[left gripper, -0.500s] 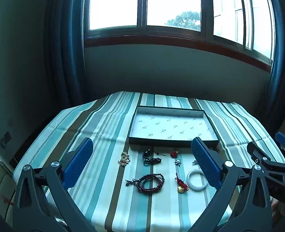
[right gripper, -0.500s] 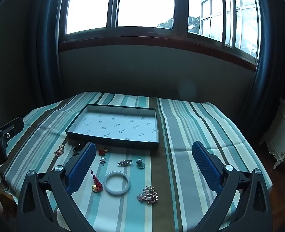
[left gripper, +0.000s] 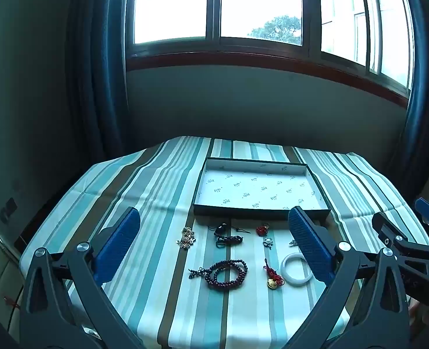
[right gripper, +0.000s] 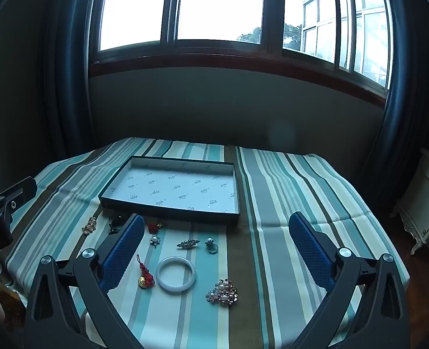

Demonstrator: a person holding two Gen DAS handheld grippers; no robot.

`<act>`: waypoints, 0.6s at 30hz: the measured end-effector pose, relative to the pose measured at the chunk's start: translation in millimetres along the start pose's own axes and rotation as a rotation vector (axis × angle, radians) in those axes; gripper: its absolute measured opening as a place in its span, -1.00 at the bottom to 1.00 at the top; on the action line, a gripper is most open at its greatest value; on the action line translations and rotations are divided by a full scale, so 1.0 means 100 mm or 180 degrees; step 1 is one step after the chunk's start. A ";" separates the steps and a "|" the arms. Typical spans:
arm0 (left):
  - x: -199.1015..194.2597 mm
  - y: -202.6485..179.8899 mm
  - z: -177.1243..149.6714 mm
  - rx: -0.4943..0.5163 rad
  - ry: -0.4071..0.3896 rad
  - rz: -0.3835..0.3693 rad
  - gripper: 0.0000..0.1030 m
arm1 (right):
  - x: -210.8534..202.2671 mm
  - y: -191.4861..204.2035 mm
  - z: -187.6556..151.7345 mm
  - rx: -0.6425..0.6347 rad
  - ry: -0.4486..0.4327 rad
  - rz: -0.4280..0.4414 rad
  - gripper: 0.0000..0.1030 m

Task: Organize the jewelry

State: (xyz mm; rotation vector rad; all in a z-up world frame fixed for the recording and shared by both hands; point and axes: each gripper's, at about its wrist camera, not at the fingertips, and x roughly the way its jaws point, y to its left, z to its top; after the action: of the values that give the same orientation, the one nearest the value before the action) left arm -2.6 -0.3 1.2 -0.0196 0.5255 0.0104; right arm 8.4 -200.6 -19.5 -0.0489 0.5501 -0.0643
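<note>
An empty shallow dark box with white lining [left gripper: 261, 189] [right gripper: 173, 187] lies on the striped tablecloth. In front of it lie a dark red bead bracelet [left gripper: 227, 270], a white bangle [left gripper: 295, 269] [right gripper: 176, 274], a red-knot gold charm [left gripper: 272, 276] [right gripper: 145, 274], a gold brooch [left gripper: 186, 237] [right gripper: 89, 224], a black cord piece [left gripper: 227, 234], a pearl cluster brooch [right gripper: 222, 289], a ring [right gripper: 211, 245] and a silver brooch [right gripper: 188, 243]. My left gripper [left gripper: 214, 244] and right gripper [right gripper: 214, 247] are open and empty, held above the near table edge.
The striped table [right gripper: 301, 192] stands before a wall under a window, with dark curtains on both sides. A white cabinet [right gripper: 426, 200] stands to the right. The right gripper shows at the left wrist view's right edge [left gripper: 412, 241].
</note>
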 end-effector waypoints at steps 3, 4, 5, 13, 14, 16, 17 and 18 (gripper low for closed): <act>0.00 0.00 0.00 -0.0001 0.0006 -0.0002 0.96 | -0.01 -0.01 0.01 -0.0003 0.0000 0.0001 0.92; 0.00 0.00 0.00 -0.0002 0.0006 0.0000 0.96 | -0.01 -0.01 0.01 -0.0005 0.0000 -0.0001 0.92; 0.01 0.00 0.00 0.0003 0.0006 0.0001 0.96 | -0.01 -0.01 0.01 -0.0005 0.0002 0.0001 0.92; 0.02 -0.01 -0.02 0.0000 0.0013 -0.0002 0.96 | 0.00 0.00 0.01 -0.0009 -0.0001 -0.0002 0.92; 0.02 -0.01 -0.02 -0.0001 0.0014 -0.0002 0.96 | 0.00 0.00 0.01 -0.0011 -0.0001 -0.0003 0.92; 0.02 -0.01 -0.02 -0.0005 0.0017 0.0000 0.96 | 0.00 0.00 0.01 -0.0008 0.0002 -0.0002 0.92; 0.01 0.00 -0.02 -0.0007 0.0019 0.0000 0.96 | 0.00 0.00 0.01 -0.0008 0.0001 -0.0001 0.92; 0.01 -0.01 -0.03 -0.0006 0.0023 -0.0001 0.96 | 0.00 0.00 0.01 -0.0010 0.0001 -0.0001 0.92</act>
State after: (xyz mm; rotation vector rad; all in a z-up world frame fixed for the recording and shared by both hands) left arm -3.5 -1.0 -1.6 -0.0214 0.5325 0.0106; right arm 8.8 -200.7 -18.5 -0.0519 0.5505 -0.0637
